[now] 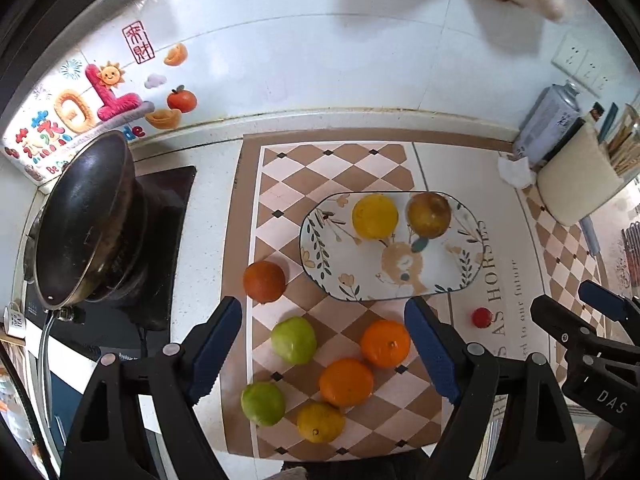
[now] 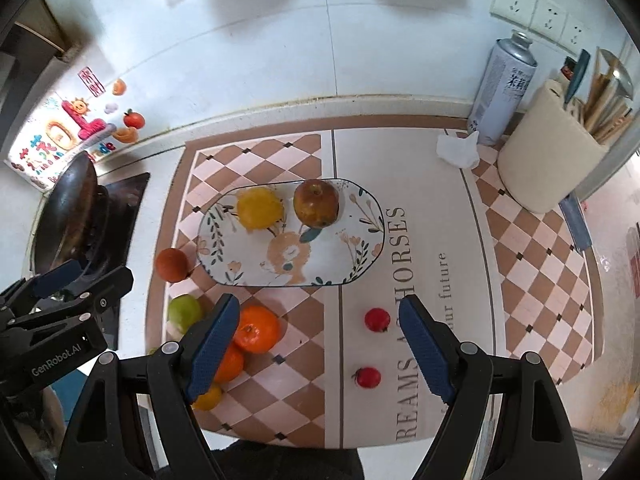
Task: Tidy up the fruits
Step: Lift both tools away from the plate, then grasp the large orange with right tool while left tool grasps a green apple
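So the oblong plate [image 2: 360, 236] with the leafy border and a little deer drawing sits on the checkered mat [image 2: 540, 264], long axis running left to right, with a yellow fruit [image 2: 260, 207] on its far left part and a brownish-red apple [image 2: 316, 203] just right of it, stem dimple facing up. The rest of the fruit is off the plate on the near-left side: a dark reddish-orange one [image 1: 264, 281] just beside the plate's left end, two green ones [image 1: 293, 339] [image 1: 263, 403], two bright oranges [image 1: 385, 343] [image 1: 346, 381] touching each other, the nearer-right one with its stem nub turned up toward the camera, and a yellow-green citrus [image 1: 320, 421] nearest of all. Two small red fruits [image 2: 377, 319] [image 2: 368, 377] lie apart on the plain strip of the mat, right over the lettering, which reads "REAMS A… HORSES" and "…our future" as far as I can make out. The left gripper [image 1: 324, 350] hangs above the loose pile with its blue fingers spread wide, nothing in them; the right gripper [image 2: 318, 350] is the same, wide open and empty, above the red fruits. One gripper body says "GenRobot.AI", the other shows "DAS". Off to the left there's a dark wok [image 1: 80, 220] on a stove, wall stickers [image 1: 84, 108] behind it, and far right a spray can [image 2: 502, 92] with Chinese text I can't read.
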`<action>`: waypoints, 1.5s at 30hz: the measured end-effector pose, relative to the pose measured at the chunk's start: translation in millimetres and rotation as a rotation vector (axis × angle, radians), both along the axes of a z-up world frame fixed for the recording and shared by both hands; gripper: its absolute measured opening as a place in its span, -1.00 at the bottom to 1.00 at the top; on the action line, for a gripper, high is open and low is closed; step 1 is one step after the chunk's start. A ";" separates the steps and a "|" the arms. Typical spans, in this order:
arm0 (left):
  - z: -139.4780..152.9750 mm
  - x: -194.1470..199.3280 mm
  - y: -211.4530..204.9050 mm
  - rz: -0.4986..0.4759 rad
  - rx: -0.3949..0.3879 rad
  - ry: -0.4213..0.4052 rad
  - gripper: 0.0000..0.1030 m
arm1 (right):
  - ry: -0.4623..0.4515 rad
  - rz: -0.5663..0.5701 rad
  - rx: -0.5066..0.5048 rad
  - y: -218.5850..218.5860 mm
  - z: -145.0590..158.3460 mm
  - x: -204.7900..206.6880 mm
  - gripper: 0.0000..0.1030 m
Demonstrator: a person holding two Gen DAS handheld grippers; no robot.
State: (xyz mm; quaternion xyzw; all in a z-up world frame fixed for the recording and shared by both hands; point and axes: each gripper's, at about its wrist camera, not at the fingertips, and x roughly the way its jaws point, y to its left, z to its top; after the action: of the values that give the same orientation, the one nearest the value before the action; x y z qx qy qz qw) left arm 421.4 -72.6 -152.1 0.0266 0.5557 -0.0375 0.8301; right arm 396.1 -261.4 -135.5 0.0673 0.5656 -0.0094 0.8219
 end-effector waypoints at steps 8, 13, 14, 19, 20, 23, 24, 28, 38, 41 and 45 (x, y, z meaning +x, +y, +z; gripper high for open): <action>23.9 -25.6 8.4 0.003 -0.033 -0.028 0.61 | -0.035 -0.011 0.024 3.7 23.6 -27.1 0.64; 16.3 -26.3 14.6 0.018 -0.041 -0.002 0.62 | -0.008 -0.020 0.074 4.3 11.7 -26.7 0.64; 10.9 -25.0 15.6 0.021 -0.023 0.008 0.70 | 0.005 -0.020 0.091 4.4 5.9 -24.6 0.64; -33.4 -20.4 31.5 0.069 0.051 0.075 0.97 | 0.116 -0.004 0.201 15.0 -60.6 -3.5 0.64; -41.0 -21.9 34.8 0.079 0.059 0.090 0.97 | 0.150 -0.002 0.216 17.5 -75.5 1.0 0.64; -70.7 -24.5 46.4 0.118 0.086 0.153 0.97 | 0.257 -0.010 0.273 27.0 -132.4 15.3 0.63; -79.2 -25.6 49.8 0.128 0.091 0.173 0.97 | 0.294 -0.010 0.287 31.8 -151.1 19.9 0.63; -109.5 -21.8 67.0 0.185 0.103 0.254 0.97 | 0.384 0.008 0.324 53.1 -201.0 30.3 0.62; -151.6 14.4 79.5 0.227 0.027 0.393 0.97 | 0.415 0.100 0.235 73.1 -224.6 26.9 0.29; -168.8 22.0 75.0 0.216 -0.037 0.448 0.97 | 0.420 0.074 0.222 51.7 -221.4 18.4 0.29; -190.2 28.0 67.7 0.196 -0.090 0.500 0.97 | 0.428 0.032 0.210 23.6 -221.2 14.4 0.29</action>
State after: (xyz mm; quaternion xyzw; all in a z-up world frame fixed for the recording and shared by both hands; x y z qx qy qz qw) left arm 449.4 -5.0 -342.3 -0.0743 0.7411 0.0132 0.6672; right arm 410.4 -237.8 -356.7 0.1401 0.7259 0.0484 0.6716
